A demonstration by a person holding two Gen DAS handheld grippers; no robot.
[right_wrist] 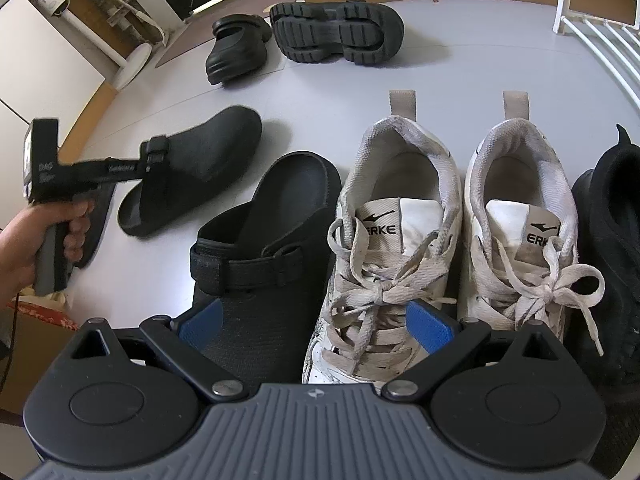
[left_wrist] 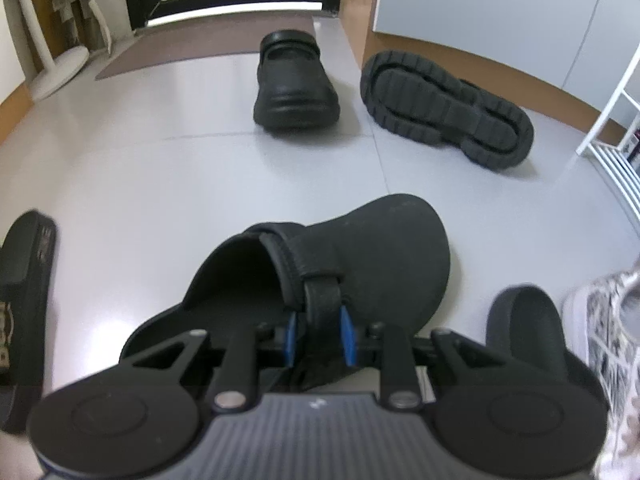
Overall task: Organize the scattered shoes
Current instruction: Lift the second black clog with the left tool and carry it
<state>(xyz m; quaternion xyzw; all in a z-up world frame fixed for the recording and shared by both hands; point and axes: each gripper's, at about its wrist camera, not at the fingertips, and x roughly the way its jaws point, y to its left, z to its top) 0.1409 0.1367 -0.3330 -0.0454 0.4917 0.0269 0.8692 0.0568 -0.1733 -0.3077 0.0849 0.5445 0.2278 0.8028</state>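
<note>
Sneakers (right_wrist: 400, 240) beside black clog (right_wrist: 264, 240), chunky shoes (right_wrist: 340, 32) beyond.

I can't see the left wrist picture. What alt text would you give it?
The left gripper has its blue fingers pinched on the strap of a black clog on a pale floor. Farther off lie an upright black shoe and another, chunky sole showing.

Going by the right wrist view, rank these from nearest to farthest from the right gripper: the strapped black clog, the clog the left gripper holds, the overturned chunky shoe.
From the right gripper:
1. Strapped black clog, right in front, at the left finger.
2. Clog the left gripper holds, farther out on the left.
3. Overturned chunky shoe, sole up, far across the floor near the wall.
</note>
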